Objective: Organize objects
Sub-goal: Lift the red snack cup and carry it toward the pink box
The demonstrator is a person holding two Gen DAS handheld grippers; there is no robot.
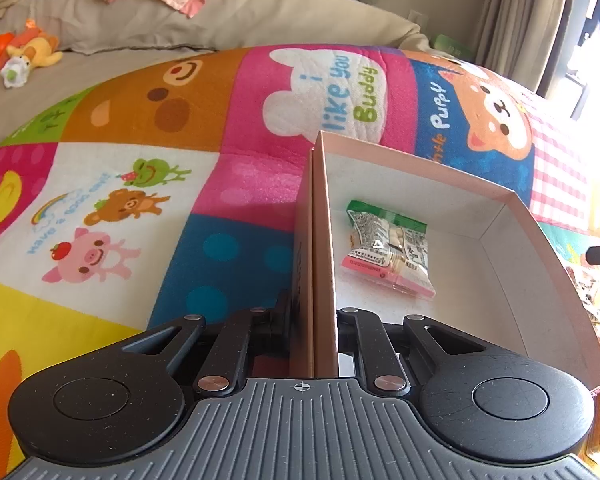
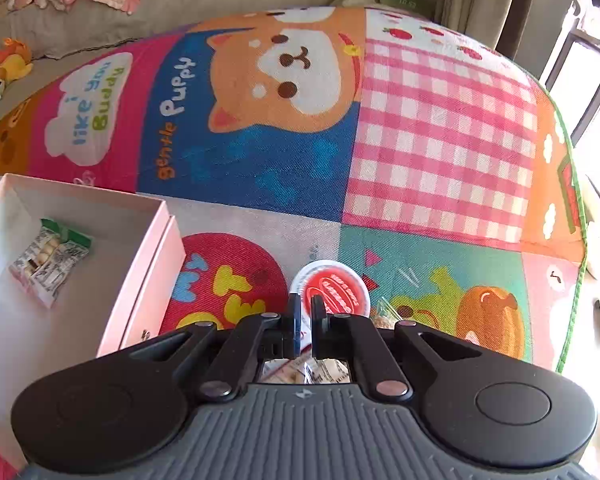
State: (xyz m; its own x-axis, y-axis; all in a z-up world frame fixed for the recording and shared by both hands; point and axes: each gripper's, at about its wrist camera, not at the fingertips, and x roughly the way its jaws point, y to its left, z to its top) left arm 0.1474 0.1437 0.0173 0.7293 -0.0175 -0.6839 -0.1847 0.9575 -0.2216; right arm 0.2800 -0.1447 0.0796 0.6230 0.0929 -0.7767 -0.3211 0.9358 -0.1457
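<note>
Nearest us, our left gripper [image 1: 314, 316] w/ ribbed grey body pinches the thin side wall of the pink cardboard box [image 1: 322, 240]. A crinkly plastic snack packet [image 1: 388, 254] lies flat inside on the box's white floor. Our right gripper [image 2: 306, 320], jaws nearly pressed together, nips the rim of a small round red-lidded cup [image 2: 334, 290] on the patchwork cartoon play mat [image 2: 440, 152].

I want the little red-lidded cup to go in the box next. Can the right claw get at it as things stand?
Probably yes. The right claw is shut just in front of the red-lidded cup, which lies in the open on the mat beside the box. Nothing blocks it, though it looks to pinch the cup's edge only.
</note>
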